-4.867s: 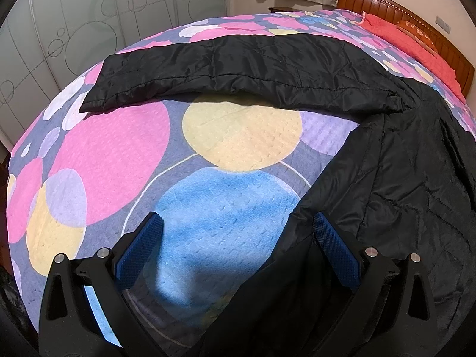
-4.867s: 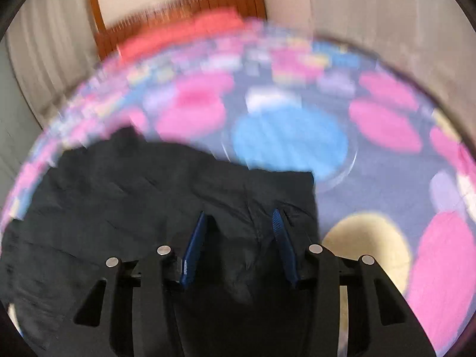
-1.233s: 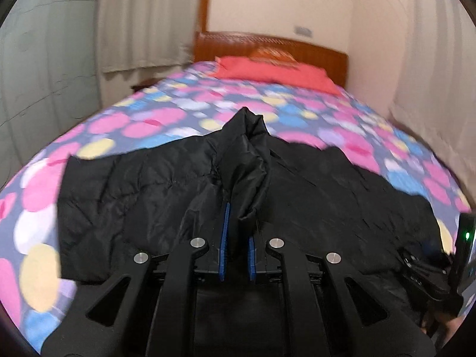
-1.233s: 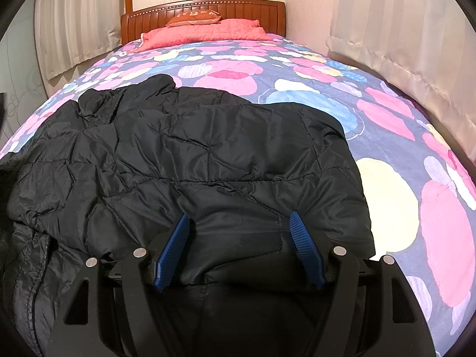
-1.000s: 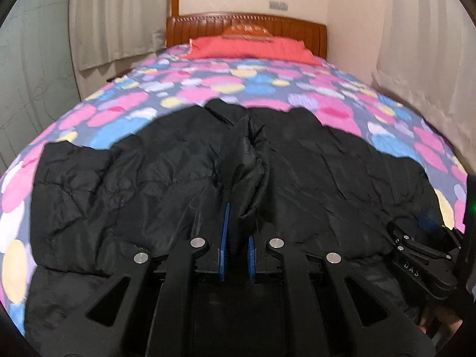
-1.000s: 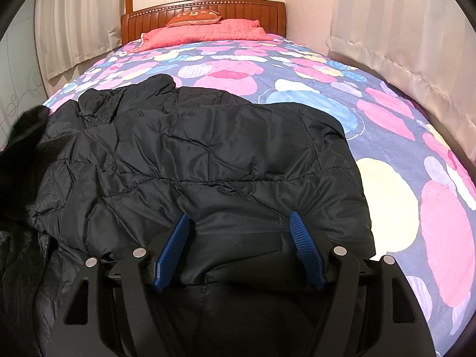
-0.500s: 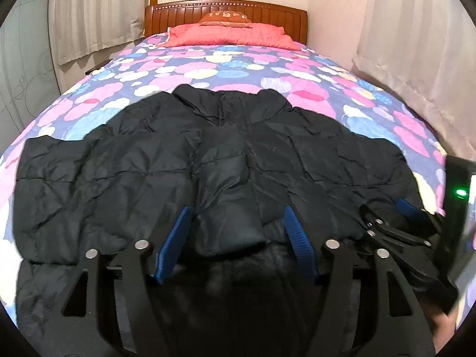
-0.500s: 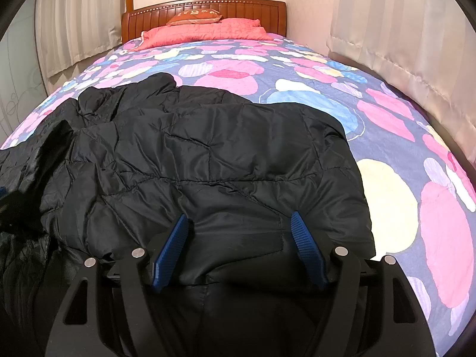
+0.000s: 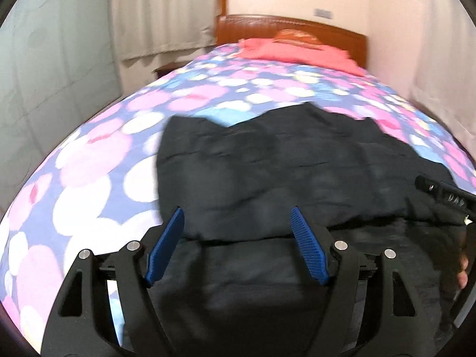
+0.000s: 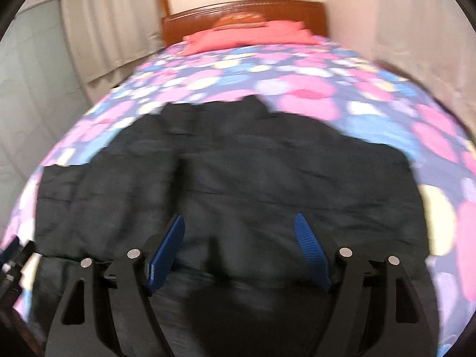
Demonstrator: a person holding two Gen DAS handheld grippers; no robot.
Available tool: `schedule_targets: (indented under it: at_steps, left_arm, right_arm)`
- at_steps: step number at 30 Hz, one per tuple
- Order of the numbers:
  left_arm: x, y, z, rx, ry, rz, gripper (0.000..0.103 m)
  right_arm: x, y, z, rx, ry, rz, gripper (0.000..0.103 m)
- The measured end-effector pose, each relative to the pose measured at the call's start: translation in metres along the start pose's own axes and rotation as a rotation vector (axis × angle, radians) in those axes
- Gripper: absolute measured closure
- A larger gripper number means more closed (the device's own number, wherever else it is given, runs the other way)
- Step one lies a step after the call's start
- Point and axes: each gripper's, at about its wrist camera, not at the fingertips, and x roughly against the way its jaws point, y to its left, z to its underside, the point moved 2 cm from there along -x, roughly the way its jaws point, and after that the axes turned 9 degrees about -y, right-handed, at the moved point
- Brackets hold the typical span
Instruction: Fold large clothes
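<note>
I had both the left gripper (image 9: 236,245) and right gripper (image 10: 238,248), fingers just spread and empty, above the black quilted jacket (image 10: 238,178) so its folded sleeves lay flat.

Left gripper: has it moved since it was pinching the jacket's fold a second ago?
Yes. The left gripper has let go, its jaws just opened, and swung left: the headboard now sits further right.

The left gripper (image 9: 236,245) pointed forward and down toward 12 o'clock, its blue pads (image 9: 309,245) spread wide; the jaws had just been opening, and the pads pressed on nothing. The right gripper (image 10: 238,250) was angled the same way, its jaws also just widened, the pads (image 10: 166,250) apart and clamping nothing. In the left wrist view it showed at 3 o'clock, with fingertips (image 9: 462,270) of the hand holding it.
</note>
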Motion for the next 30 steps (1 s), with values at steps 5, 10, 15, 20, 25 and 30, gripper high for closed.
schedule_targets:
  at_steps: [5,10,15,20,25,30]
  left_arm:
    - [-0.002,0.027,0.0,0.034,0.004,-0.032,0.029]
    - [-0.007,0.031,-0.001,0.045,0.01,-0.021,0.029]
    - [-0.002,0.033,-0.006,0.063,-0.009,0.01,0.028]
    - [-0.007,0.024,-0.009,0.059,0.0,0.04,0.028]
    - [-0.017,0.004,-0.011,0.038,0.018,0.079,0.028]
    - [-0.039,-0.016,-0.014,-0.004,0.053,0.101,0.027]
  right_arm:
    - [-0.032,0.048,-0.004,0.018,0.035,-0.081,0.032]
    - [-0.044,0.07,0.002,0.061,0.08,-0.115,0.084]
    - [-0.007,0.037,-0.019,0.056,-0.037,-0.049,0.089]
    - [0.011,-0.019,-0.028,0.074,-0.097,0.11,0.089]
    - [-0.002,-0.084,-0.013,-0.035,-0.019,0.158,0.089]
    - [-0.017,-0.095,0.0,-0.057,0.066,0.113,0.079]
